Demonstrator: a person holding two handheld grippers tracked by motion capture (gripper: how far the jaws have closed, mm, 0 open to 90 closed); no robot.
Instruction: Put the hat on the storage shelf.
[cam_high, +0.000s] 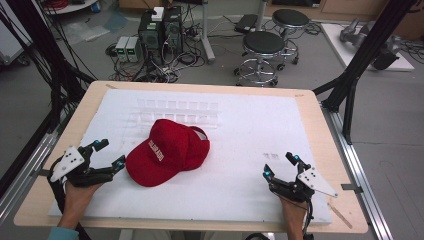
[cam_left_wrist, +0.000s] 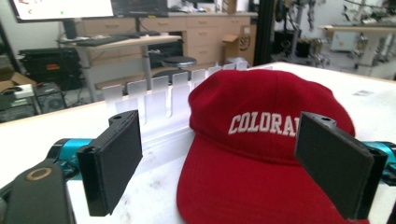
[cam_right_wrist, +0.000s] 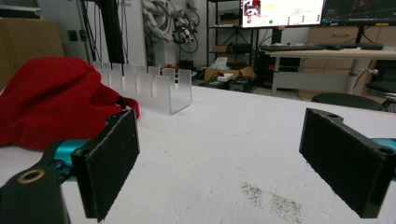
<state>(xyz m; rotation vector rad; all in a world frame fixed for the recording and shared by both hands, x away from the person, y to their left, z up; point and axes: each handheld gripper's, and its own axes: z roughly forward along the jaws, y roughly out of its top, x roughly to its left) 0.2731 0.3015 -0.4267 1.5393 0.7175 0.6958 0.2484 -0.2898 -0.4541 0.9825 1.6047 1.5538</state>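
Both claws, left claw (cam_high: 112, 155) and right claw (cam_high: 280, 165), rest open and empty on the white-covered tabletop (cam_high: 250, 135). Left gripper view reads "COLORA" on the red cap (cam_left_wrist: 261, 140); stools (cam_high: 263, 47) stand behind.

One cap, one rack, two grippers on the table.

A single red baseball cap (cam_high: 167, 152) sits mid-table, one clear slotted acrylic rack (cam_high: 177, 111) just behind it at twelve o'clock. Two handheld grippers: the left gripper (cam_high: 111, 154) at nine o'clock, the right gripper (cam_high: 281, 165) at four. Beyond the table, two black round stools (cam_high: 263, 44) and two computer towers (cam_high: 161, 27).
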